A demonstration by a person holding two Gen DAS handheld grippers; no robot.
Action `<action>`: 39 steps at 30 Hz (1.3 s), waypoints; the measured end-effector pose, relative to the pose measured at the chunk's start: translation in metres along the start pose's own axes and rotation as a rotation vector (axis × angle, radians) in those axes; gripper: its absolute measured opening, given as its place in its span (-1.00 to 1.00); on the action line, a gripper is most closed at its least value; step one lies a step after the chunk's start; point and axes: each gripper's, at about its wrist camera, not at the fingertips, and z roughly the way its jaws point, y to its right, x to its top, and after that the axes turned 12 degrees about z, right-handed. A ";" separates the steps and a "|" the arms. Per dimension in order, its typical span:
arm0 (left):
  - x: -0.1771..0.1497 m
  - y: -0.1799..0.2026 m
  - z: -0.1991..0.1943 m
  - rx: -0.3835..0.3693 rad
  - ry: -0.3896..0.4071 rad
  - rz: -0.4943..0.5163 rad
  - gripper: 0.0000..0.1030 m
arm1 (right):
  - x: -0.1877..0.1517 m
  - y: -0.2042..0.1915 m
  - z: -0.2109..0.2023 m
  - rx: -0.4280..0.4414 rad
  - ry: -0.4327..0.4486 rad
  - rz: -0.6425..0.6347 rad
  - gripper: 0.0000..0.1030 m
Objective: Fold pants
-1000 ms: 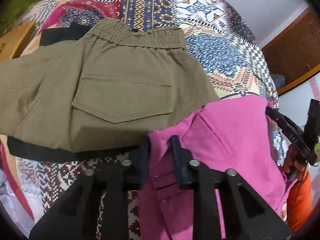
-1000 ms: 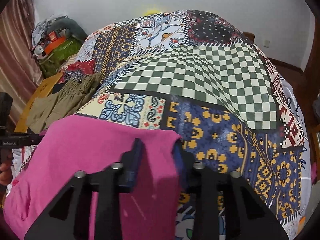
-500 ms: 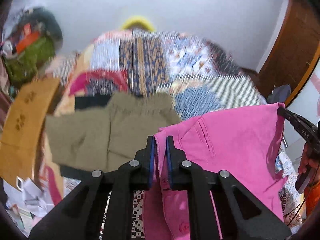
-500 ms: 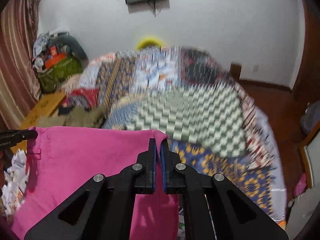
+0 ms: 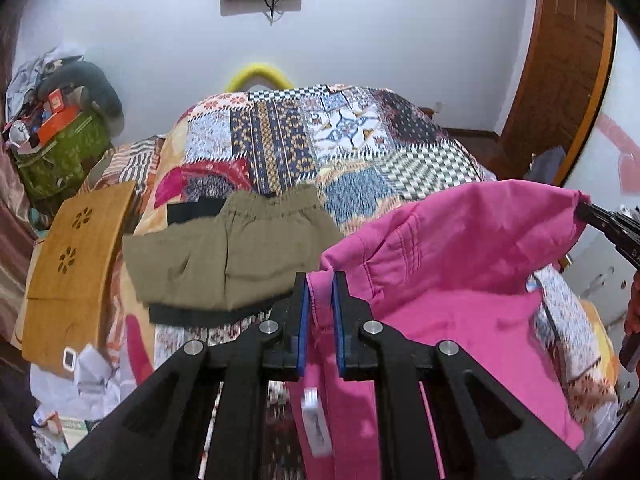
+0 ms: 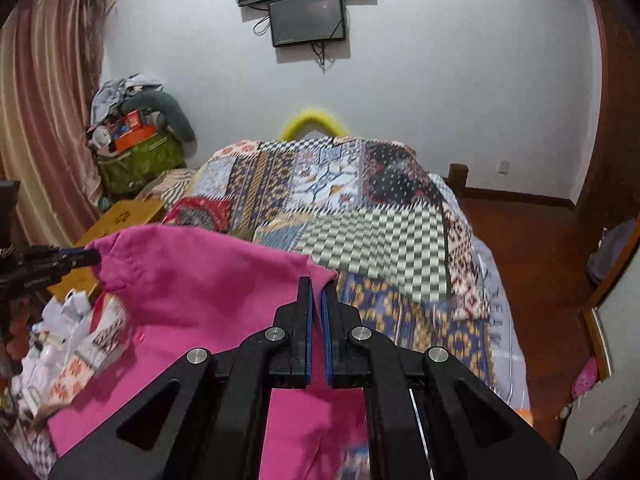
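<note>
**A:** Patchwork bedspread [image 5: 348, 140] under you, white wall behind, and folded olive shorts [image 5: 224, 256] already lying on the left of the bed. Where are your pink pants?

**B:** Off the bed. The pink pants [image 5: 472, 248] hang in the air between your two tools, with the rest draping down toward you.

**A:** And the tongs?

**B:** Your left gripper [image 5: 320, 304] is pinched narrow on one corner of the waist edge, with a bunch of pink cloth between the blue pads. Your right gripper [image 6: 316, 308] is almost fully closed on the other corner, a thin layer of cloth between its pads. In the left view you see the right tool's tip at the far corner, so the top edge is strung between them with a slack sag in the middle.

**A:** How will it handle?

**B:** I judge it soft, light and floppy. It holds no shape of its own and will swing and crumple wherever you leave it slack. It isn't fragile, and woven cotton like this shouldn't slip from rubber pads.

**A:** So where do you grip?

**B:** Stay on the waistband corners, where the seams are thick. Pull your hands apart so the edge goes taut before you lay it on the bedspread clear of the shorts.
</note>
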 end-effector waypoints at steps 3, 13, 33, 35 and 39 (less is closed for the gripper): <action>-0.021 0.004 -0.011 -0.004 -0.016 -0.002 -0.80 | -0.023 -0.002 -0.014 0.008 -0.017 0.009 -0.93; -0.089 0.020 -0.029 -0.031 -0.084 0.026 -0.82 | -0.091 -0.003 -0.047 0.024 -0.110 0.008 -0.93; -0.145 0.043 -0.064 0.066 -0.080 0.169 0.08 | -0.171 -0.005 -0.082 -0.079 -0.205 -0.017 -0.54; -0.139 0.052 -0.069 0.079 -0.058 0.218 0.28 | -0.167 -0.012 -0.087 -0.074 -0.179 -0.034 -0.28; -0.127 0.071 -0.065 0.039 -0.056 0.273 0.46 | -0.158 -0.033 -0.083 -0.035 -0.163 -0.090 0.03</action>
